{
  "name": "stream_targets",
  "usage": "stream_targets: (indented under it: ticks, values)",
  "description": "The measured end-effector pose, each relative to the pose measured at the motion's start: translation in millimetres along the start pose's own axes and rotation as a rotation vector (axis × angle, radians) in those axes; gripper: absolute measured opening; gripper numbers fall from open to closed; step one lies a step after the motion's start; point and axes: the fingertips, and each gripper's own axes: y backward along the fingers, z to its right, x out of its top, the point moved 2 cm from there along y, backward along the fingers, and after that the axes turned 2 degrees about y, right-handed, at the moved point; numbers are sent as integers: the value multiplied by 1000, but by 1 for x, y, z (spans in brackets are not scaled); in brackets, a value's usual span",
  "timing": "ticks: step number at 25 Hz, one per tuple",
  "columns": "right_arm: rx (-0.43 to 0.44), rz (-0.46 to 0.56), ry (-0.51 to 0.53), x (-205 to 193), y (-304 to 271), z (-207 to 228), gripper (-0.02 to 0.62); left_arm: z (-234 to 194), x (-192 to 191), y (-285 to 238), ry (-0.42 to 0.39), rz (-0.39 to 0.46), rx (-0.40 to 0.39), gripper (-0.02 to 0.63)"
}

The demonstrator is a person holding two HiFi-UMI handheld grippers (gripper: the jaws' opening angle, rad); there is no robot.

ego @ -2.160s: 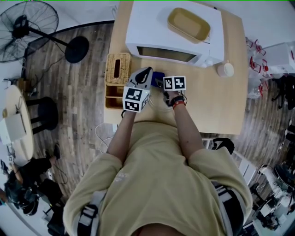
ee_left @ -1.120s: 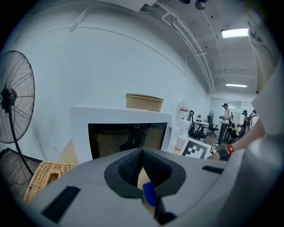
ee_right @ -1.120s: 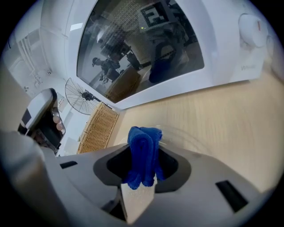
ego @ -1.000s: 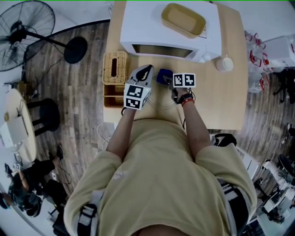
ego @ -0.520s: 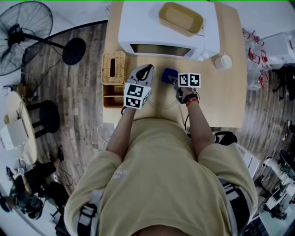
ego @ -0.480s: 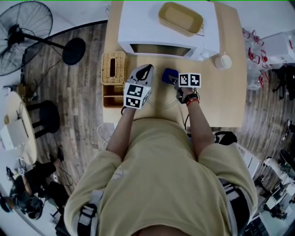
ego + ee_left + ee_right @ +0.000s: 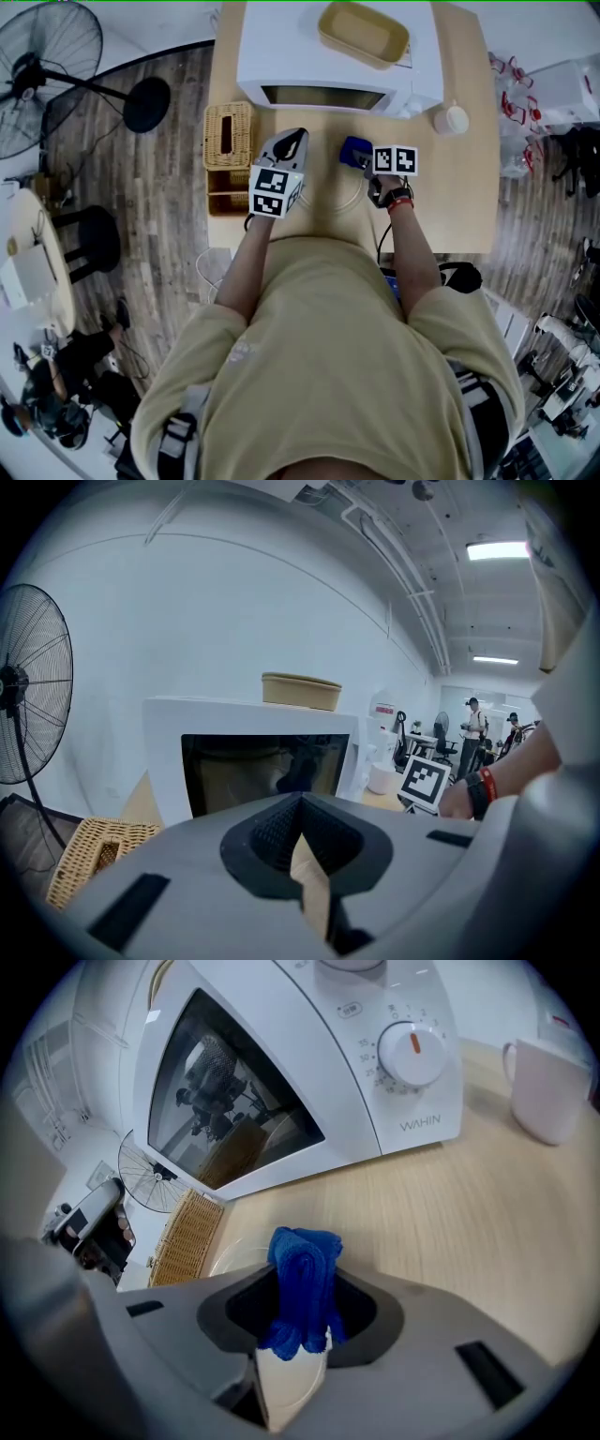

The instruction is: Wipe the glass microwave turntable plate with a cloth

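Fan [image 7: 42, 52], pedestal type: stood on the floor, well off to the left of the left gripper [image 7: 291, 141].

Wicker box [image 7: 228, 141]: sat on the bench [image 7: 441, 206] just left of the left gripper.

Left gripper: pointed at the microwave [image 7: 328, 56]. Its jaws were drawn together at the tips, and nothing showed between them in the left gripper view.

Microwave, white, door closed: stood straight ahead of both grippers at the back of the bench. A shallow tan tray [image 7: 364, 33] rested on its top.

Glass turntable plate [image 7: 333, 192]: lay flat on the bench between the two grippers. Its rim showed faintly in the head view. In the right gripper view it lay directly beneath the right gripper [image 7: 305, 1269]. Whether the left gripper touched it could not be told.

Blue cloth [image 7: 302, 1241]: folded into a wad and clenched between the right gripper's jaws, bulging out past their tips. It sat over the far right part of the plate.

White mug [image 7: 450, 119]: stood ahead and to the right of the right gripper, beside the microwave's dial corner.
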Motion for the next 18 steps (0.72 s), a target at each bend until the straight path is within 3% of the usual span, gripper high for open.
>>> stream_targets:
  ticks: [11, 18]
  values:
    - [-17, -7, -8, -4, 13, 11, 146, -3, -1, 7, -2, -1, 4, 20]
    - [-5, 16, -64, -7, 18, 14, 136, -3, -5, 9, 3, 0, 7, 20]
